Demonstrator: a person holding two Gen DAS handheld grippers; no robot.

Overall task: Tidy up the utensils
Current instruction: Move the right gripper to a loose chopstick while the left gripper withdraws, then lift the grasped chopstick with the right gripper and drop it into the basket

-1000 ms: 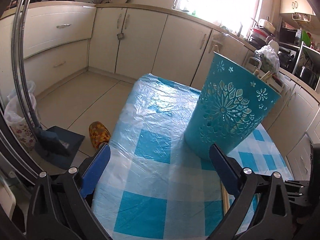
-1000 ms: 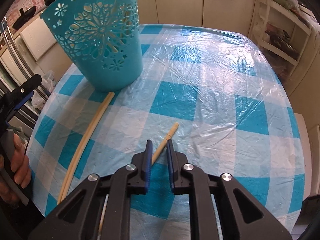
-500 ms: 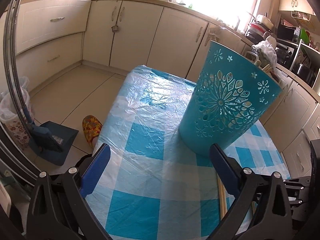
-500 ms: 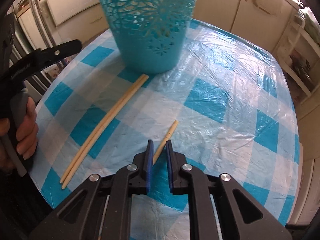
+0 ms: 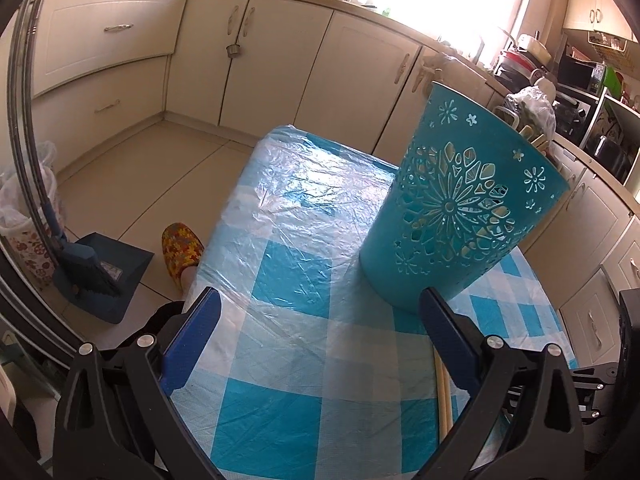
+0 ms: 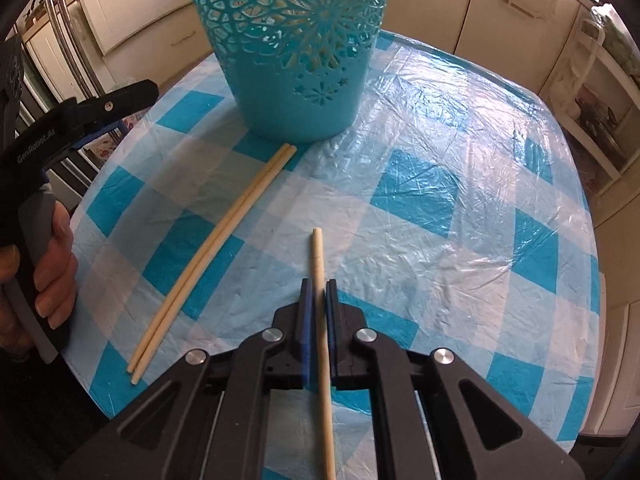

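A teal cut-out holder (image 6: pixel 296 44) stands on the blue checked tablecloth (image 6: pixel 440 216); it also shows in the left wrist view (image 5: pixel 460 216), with utensil ends at its rim. My right gripper (image 6: pixel 319 286) is shut on a single wooden chopstick (image 6: pixel 318 256) that points toward the holder. A pair of chopsticks (image 6: pixel 216 248) lies on the cloth to the left, its far end touching the holder's base; it also shows in the left wrist view (image 5: pixel 443 392). My left gripper (image 5: pixel 320 300) is open and empty at the table's left edge.
The table edge curves close at the front left (image 6: pixel 96 364). A dustpan with brush (image 5: pixel 96 272) and a patterned slipper (image 5: pixel 182 248) lie on the floor to the left. Kitchen cabinets (image 5: pixel 280 60) line the far wall; a shelf rack (image 6: pixel 600 92) stands at the right.
My right gripper has swung so the held chopstick now points straight at the holder and is closer to it. The left gripper has shifted slightly; it stays open.
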